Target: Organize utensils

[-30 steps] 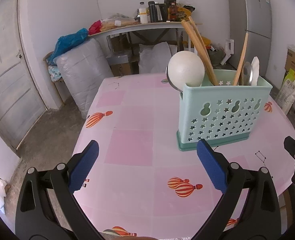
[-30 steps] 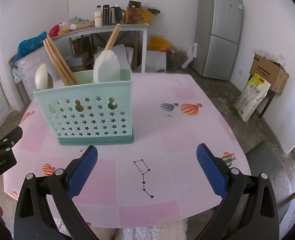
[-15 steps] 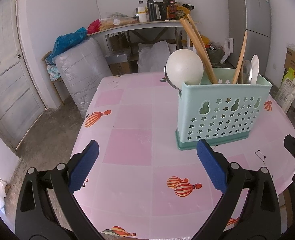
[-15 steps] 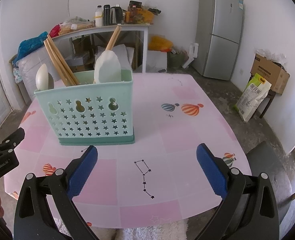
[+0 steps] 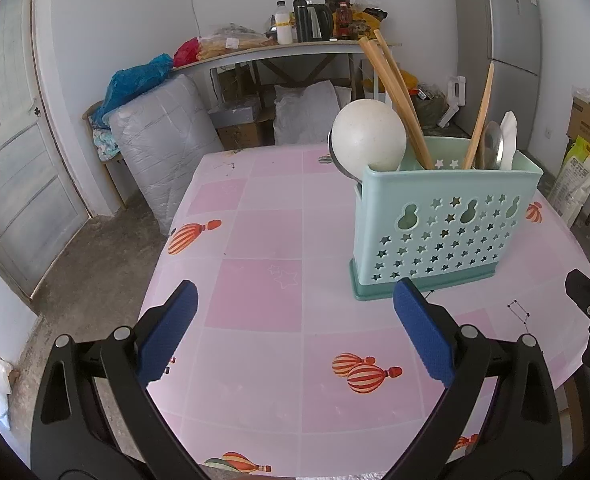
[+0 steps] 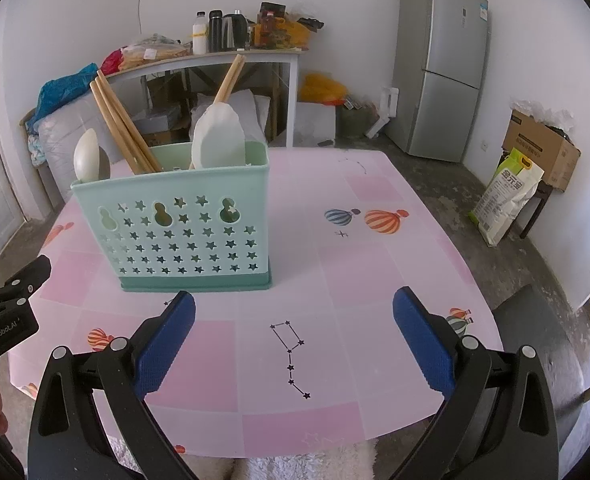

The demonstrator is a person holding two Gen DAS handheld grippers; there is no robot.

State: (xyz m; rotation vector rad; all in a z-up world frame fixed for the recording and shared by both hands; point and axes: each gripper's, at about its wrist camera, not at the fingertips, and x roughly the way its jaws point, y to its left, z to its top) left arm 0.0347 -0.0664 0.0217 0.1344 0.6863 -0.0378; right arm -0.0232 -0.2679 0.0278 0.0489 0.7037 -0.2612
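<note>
Left gripper [image 5: 295,334] and right gripper [image 6: 294,338] hover level, jaws wide, empty. One caddy [image 5: 445,222] at one o'clock: two spoons [image 5: 369,135], three chopsticks [image 5: 395,96].

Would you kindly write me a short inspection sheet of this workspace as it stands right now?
Surface: pink tablecloth with balloon prints, bare around the holder.
Job's things: teal utensil holder upright, holding chopsticks, a white ladle and a white spatula.
Clutter: nothing seen on the table.
Grippers: left gripper open, empty; right gripper open, empty.
Cables: nothing seen.
Surroundings: fridge, loaded side table, cardboard box.
</note>
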